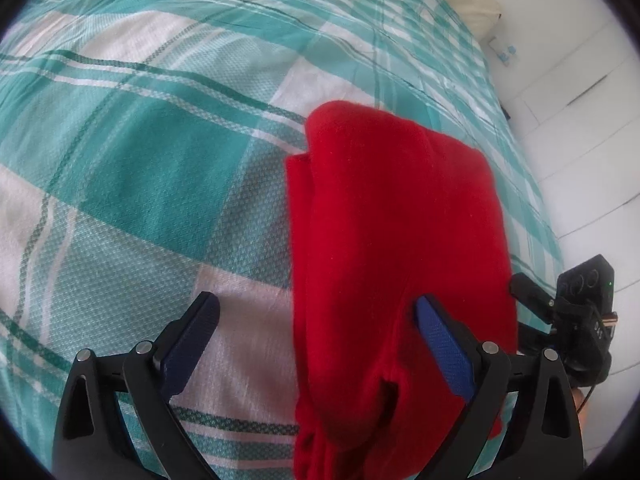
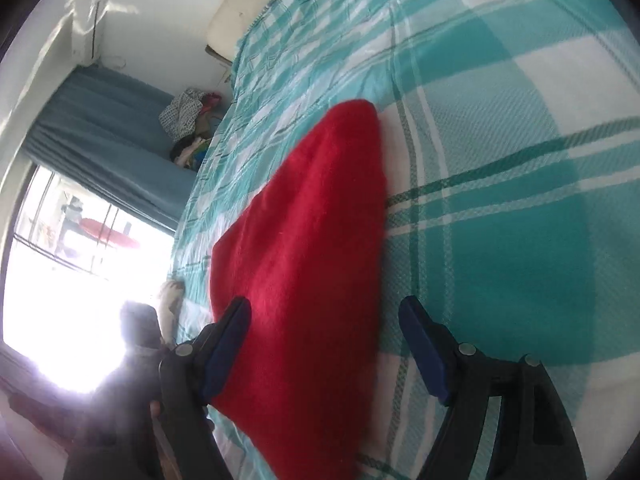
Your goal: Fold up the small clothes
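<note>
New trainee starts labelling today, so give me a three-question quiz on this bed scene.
1. True or false: the folded red knit garment lies on the teal-and-white checked bedspread.
2. Left gripper: open or shut?
3. The right gripper is: A shut on the garment, B open, C out of view.

Key: 1 true; 2 open; 3 B.

Bed [image 1: 140,168] covered with a teal-and-white plaid blanket [image 2: 500,160], a cream mattress edge showing at the far end. One red folded garment [image 1: 392,216] lies flat on the blanket, close to one side edge of the bed.
</note>
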